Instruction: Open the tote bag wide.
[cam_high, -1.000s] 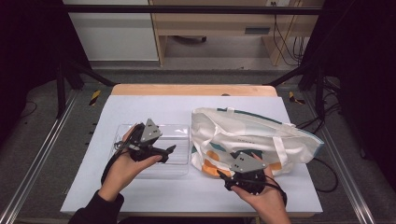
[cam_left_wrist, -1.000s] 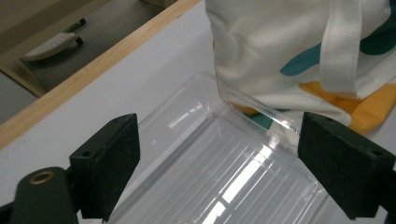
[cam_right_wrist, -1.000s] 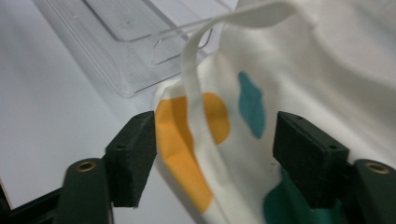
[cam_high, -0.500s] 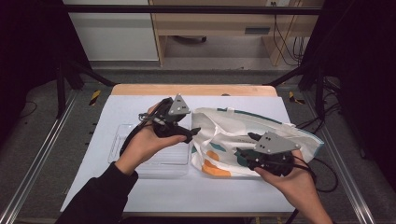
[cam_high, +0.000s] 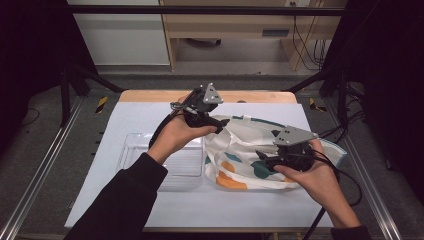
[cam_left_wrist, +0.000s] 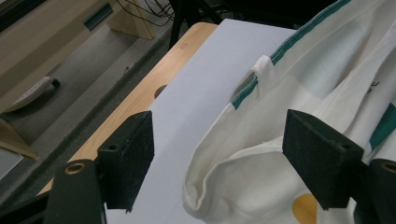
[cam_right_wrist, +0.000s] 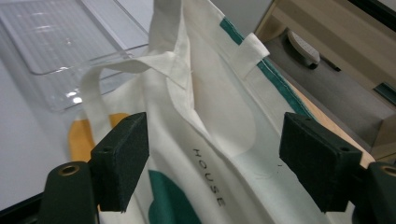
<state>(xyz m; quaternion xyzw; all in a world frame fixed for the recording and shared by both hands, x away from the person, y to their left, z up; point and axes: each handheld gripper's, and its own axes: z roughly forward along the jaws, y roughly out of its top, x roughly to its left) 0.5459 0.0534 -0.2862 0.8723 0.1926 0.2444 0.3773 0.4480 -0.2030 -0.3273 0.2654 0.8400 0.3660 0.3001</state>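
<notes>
High view: a wooden bench (cam_high: 150, 96) covered by a white sheet carries a cream cloth tote bag with teal trim and teal and orange patches (cam_high: 240, 150), lying flat at right of centre. Just left of it, touching its edge, sits a clear shallow plastic tray (cam_high: 131, 152). The left tool (cam_high: 218, 123) hovers over the bag's far left corner, jaws spread wide and empty. The right tool (cam_high: 261, 161) hangs over the bag's near middle — also wide, holding nothing. The bag looks light, soft and floppy, likely to sag and fold. The best hold is probably the hemmed rim or the strap (cam_right_wrist: 100, 74) — both thicker than the panel.
</notes>
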